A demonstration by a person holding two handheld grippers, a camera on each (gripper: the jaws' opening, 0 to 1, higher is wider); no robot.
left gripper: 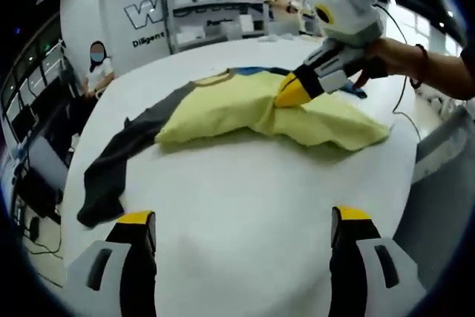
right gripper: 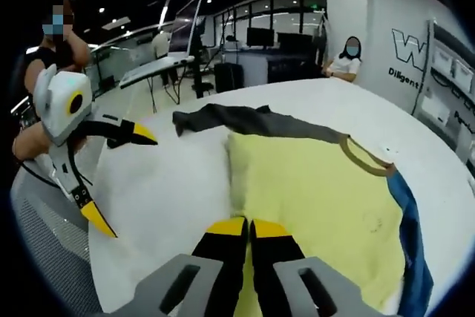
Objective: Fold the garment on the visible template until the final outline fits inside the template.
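the shirt (left gripper: 245, 113) lies on the white table (left gripper: 245, 206). it is yellow in the middle, with a dark grey sleeve (left gripper: 111, 165) that stretches out flat to the table's edge. there is a tan collar (right gripper: 367, 157) and a blue part (right gripper: 412, 235) on the far side of the shirt. the yellow cloth is bunched and wrinkled, with one side folded over.

the right gripper (left gripper: 289, 94) has its yellow tips pinched together on a fold of the yellow cloth, near the middle of the shirt. the left gripper (left gripper: 245, 224) is wide apart and holds nothing. it hangs over bare table, a little way from the shirt.
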